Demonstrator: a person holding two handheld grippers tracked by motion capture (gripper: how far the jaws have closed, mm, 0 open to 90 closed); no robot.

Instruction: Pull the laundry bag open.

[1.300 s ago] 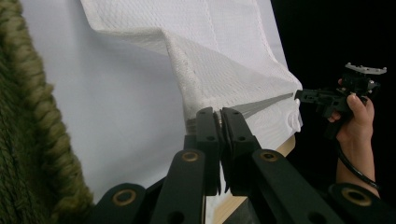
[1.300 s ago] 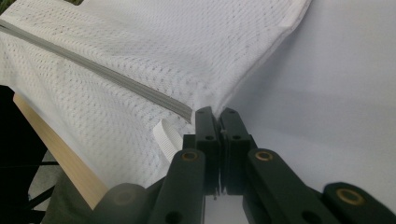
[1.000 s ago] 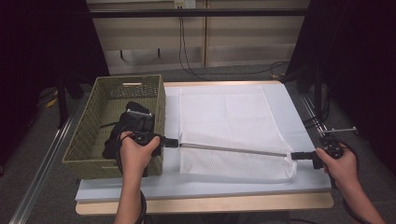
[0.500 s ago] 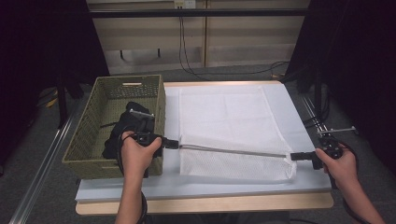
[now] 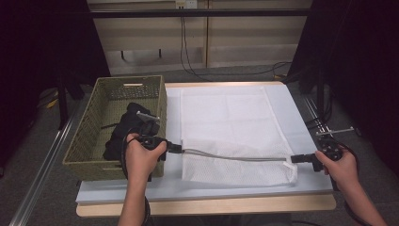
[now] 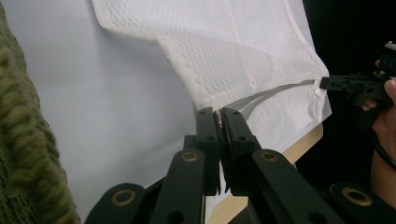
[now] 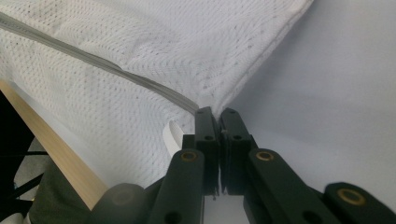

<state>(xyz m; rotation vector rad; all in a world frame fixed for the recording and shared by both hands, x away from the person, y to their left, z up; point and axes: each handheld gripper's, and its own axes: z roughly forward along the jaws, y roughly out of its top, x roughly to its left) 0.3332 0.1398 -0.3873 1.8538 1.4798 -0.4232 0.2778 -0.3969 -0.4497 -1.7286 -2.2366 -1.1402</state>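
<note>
White mesh laundry bag (image 5: 226,127) flat on pale table (image 5: 301,117), beside woven olive basket (image 5: 89,136). Left gripper (image 6: 219,114) and right gripper (image 7: 215,114) each pinch near hem corner, grey zipper (image 5: 235,157) taut between. Judgement: lift both evenly, keep tension, avoid mesh slipping.

Dark curtains (image 5: 37,56), beige wall (image 5: 202,42), cables (image 5: 188,47)

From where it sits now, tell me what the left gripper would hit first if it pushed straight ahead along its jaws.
The left gripper is already shut on the white mesh bag at its zipper end, so the bag comes first. Farther along that line, roughly, sits the right gripper, clamped on the bag's other corner.
</note>
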